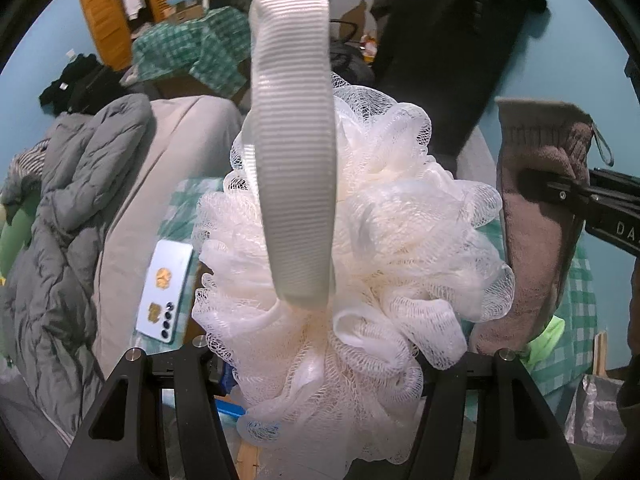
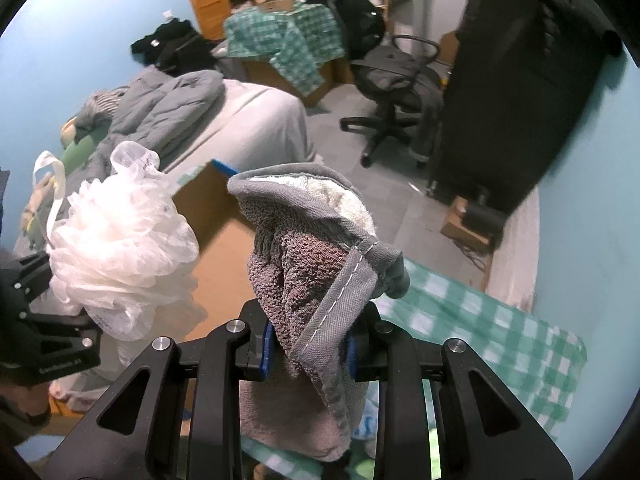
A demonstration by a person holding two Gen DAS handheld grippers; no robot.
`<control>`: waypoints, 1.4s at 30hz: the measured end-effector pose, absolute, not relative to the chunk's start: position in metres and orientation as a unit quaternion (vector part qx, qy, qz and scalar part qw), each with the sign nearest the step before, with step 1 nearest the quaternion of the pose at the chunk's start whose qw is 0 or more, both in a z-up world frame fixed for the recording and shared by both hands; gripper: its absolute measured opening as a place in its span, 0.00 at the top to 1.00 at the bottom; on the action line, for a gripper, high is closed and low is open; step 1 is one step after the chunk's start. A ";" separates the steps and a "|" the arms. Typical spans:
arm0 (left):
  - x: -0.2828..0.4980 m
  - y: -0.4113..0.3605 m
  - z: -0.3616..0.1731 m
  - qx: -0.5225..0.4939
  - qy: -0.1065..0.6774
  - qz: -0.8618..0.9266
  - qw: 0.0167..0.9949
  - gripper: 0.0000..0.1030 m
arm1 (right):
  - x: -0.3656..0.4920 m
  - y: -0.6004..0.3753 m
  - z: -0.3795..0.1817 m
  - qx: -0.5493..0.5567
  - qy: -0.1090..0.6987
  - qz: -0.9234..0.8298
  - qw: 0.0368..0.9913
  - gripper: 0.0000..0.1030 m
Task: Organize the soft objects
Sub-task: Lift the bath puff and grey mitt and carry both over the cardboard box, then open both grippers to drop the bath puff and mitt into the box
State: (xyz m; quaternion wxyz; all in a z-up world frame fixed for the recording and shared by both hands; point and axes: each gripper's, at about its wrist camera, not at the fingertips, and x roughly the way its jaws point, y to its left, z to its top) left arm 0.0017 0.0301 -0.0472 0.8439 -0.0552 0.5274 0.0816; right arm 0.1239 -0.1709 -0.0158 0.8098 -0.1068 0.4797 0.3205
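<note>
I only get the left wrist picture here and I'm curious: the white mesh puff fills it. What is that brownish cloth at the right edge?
Observer: A grey-brown towel mitt with a white terry lining; the right tool is shut on it.
Operator: Is there anything under the puff?
Observer: Behind the bath pouf, held in the left tool, there is an open cardboard box.
Operator: Any furniture beyond the bed?
Observer: Yes, a black office chair stands on the grey floor beside a dark hanging garment.
</note>
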 end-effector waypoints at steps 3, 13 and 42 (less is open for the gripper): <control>-0.003 0.044 -0.052 -0.062 0.529 0.094 0.841 0.40 | 0.125 -0.154 -0.017 -0.114 0.478 0.335 0.804 0.76; -0.011 0.065 -0.074 -0.085 0.547 0.122 0.824 0.40 | 0.128 -0.100 -0.027 -0.142 0.481 0.370 0.782 0.76; -0.001 0.069 -0.085 -0.065 0.565 0.129 0.812 0.19 | 0.141 -0.042 -0.051 -0.165 0.501 0.358 0.771 0.32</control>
